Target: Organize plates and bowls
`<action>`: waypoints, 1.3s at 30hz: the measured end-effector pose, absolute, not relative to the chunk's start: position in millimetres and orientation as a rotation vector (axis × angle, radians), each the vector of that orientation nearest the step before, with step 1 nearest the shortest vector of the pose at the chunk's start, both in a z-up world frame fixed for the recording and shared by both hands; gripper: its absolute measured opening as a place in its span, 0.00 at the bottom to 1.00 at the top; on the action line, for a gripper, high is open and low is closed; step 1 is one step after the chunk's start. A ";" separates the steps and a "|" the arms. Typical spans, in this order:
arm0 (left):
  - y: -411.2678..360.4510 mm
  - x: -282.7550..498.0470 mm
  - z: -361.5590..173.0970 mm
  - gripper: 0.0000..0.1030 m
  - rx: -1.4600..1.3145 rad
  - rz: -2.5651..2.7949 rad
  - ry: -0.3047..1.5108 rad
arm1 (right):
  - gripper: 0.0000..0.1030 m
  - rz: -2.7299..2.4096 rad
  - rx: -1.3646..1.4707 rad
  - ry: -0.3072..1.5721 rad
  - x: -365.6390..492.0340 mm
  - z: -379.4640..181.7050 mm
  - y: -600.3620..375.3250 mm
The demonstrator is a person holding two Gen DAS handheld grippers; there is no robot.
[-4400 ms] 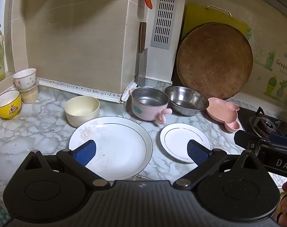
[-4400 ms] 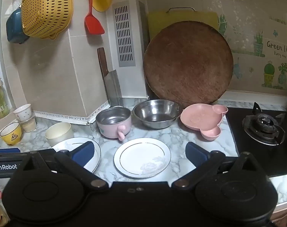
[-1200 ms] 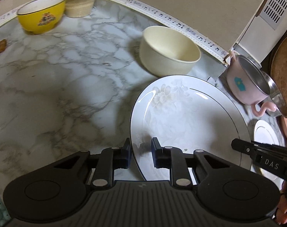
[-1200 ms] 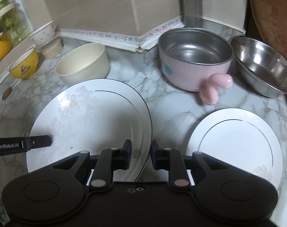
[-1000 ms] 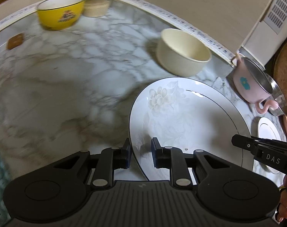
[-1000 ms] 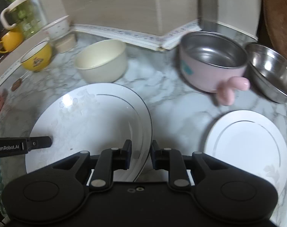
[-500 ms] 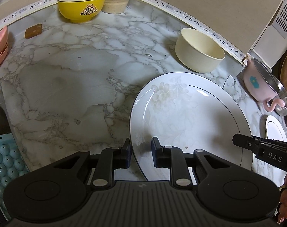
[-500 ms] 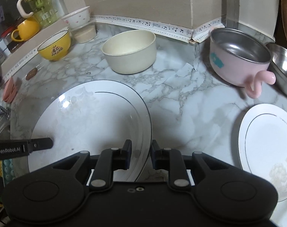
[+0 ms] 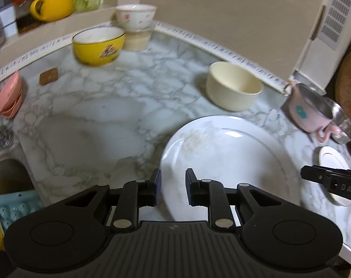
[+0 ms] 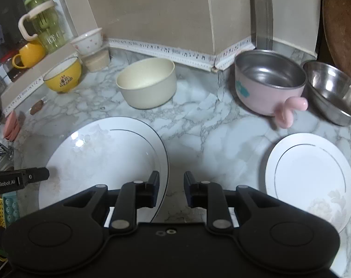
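A large white plate is held between my two grippers over the marble counter. My left gripper is shut on its left rim. My right gripper is shut on its right rim. A small white plate lies on the counter to the right. A cream bowl stands behind the large plate. A pink steel-lined pot and a steel bowl stand at the right. A yellow bowl stands at the back left.
A floral cup on a small container stands at the back by the wall. A yellow mug and a green jug stand on the ledge. A sink lies at the left, pink dishes beside it.
Both grippers have carried the large plate to the left, away from the small plate and pots. The sink and ledge have come into view.
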State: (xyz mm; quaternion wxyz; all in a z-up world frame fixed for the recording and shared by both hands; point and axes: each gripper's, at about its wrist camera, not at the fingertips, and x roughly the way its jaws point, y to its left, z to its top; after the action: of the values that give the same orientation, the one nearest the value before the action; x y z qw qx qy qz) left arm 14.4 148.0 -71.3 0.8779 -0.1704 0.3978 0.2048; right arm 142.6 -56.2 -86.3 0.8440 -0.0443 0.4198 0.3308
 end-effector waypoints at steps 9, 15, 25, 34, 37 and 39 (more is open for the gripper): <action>112.3 26.2 -47.1 0.61 -0.301 0.335 0.733 | 0.28 0.671 -0.086 0.797 132.3 -68.0 -76.9; 88.3 40.7 -39.7 0.64 -0.262 0.266 0.721 | 0.64 0.620 -0.064 0.744 128.7 -60.6 -96.5; 35.4 69.6 -38.9 0.73 -0.186 0.132 0.710 | 0.95 0.533 -0.050 0.678 129.4 -55.0 -149.1; -5.4 117.0 -61.3 0.75 -0.166 0.014 0.779 | 0.98 0.424 -0.027 0.682 152.7 -67.5 -208.6; -15.6 132.6 -72.3 0.75 -0.156 0.001 0.801 | 0.98 0.400 -0.022 0.705 164.8 -78.0 -223.1; -22.6 142.7 -79.8 0.75 -0.137 -0.001 0.814 | 0.98 0.390 -0.022 0.725 173.0 -87.1 -230.5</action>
State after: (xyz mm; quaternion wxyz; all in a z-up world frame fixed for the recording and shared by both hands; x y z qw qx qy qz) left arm 142.7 -22.6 -79.8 0.9160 -0.0668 0.3956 -0.0006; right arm 173.0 -230.5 -87.1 0.9164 -0.0106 0.3523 0.1895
